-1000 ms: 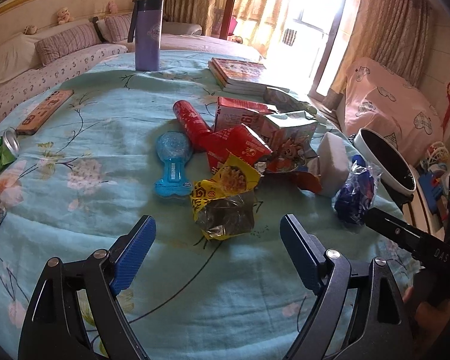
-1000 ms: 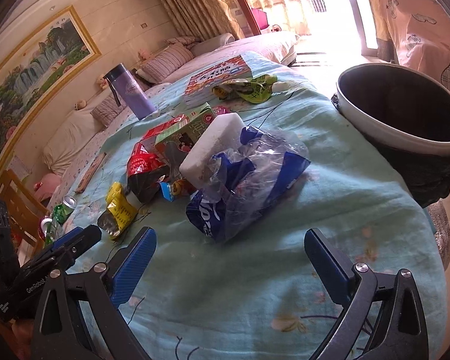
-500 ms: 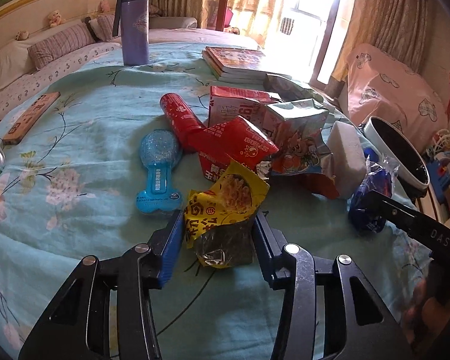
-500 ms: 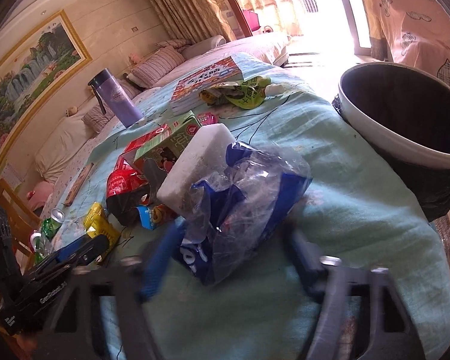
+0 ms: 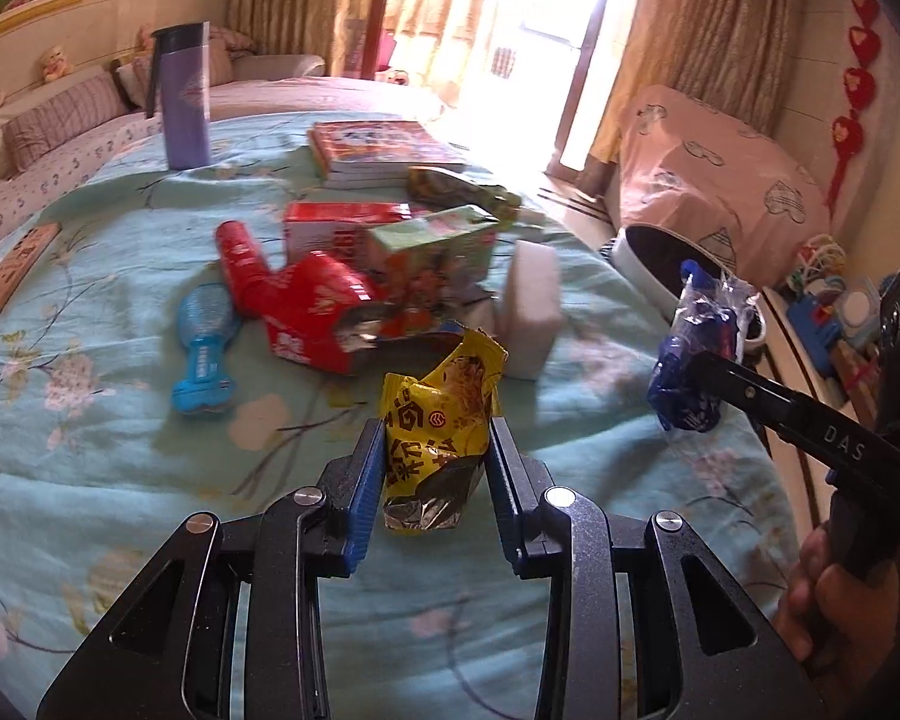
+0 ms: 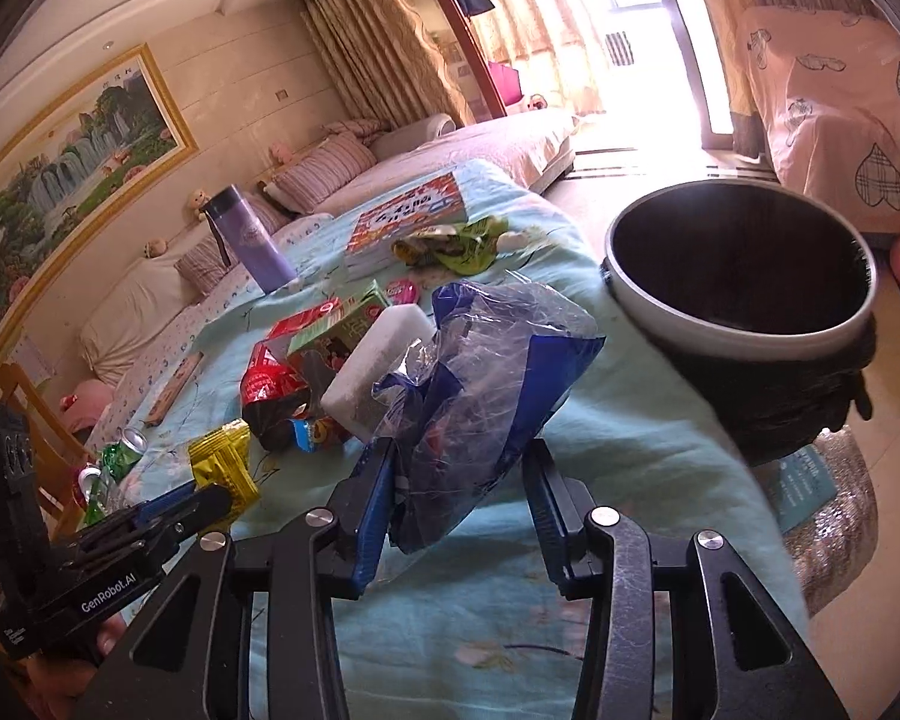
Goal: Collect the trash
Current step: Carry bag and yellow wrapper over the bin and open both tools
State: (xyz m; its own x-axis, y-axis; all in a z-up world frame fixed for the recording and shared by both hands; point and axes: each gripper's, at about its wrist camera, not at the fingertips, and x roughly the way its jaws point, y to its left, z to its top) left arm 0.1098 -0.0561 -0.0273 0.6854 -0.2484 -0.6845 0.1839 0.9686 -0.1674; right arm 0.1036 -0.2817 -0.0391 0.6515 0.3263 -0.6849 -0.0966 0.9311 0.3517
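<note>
My left gripper (image 5: pixel 435 450) is shut on a yellow snack wrapper (image 5: pixel 441 414) and holds it above the blue flowered tablecloth (image 5: pixel 120 480). My right gripper (image 6: pixel 459 480) is shut on a blue and clear plastic bag (image 6: pixel 480 372), lifted off the table; the bag also shows in the left wrist view (image 5: pixel 696 348). A black-lined trash bin (image 6: pixel 744 276) with a white rim stands just past the table's right edge. A pile of trash stays mid-table: red wrapper (image 5: pixel 312 318), green carton (image 5: pixel 432 258), white foam block (image 5: pixel 531 306).
A blue bone-shaped toy (image 5: pixel 204 342), a red can (image 5: pixel 240 258), a purple tumbler (image 5: pixel 183 102) and stacked books (image 5: pixel 384 150) lie on the table. A green wrapper (image 6: pixel 450 243) sits near the books. Drink cans (image 6: pixel 111 468) stand at the left edge.
Both grippers closed from wide open, the left onto the yellow wrapper and the right onto the blue bag. Both items have lifted off the cloth, and the bag moved toward the bin.
</note>
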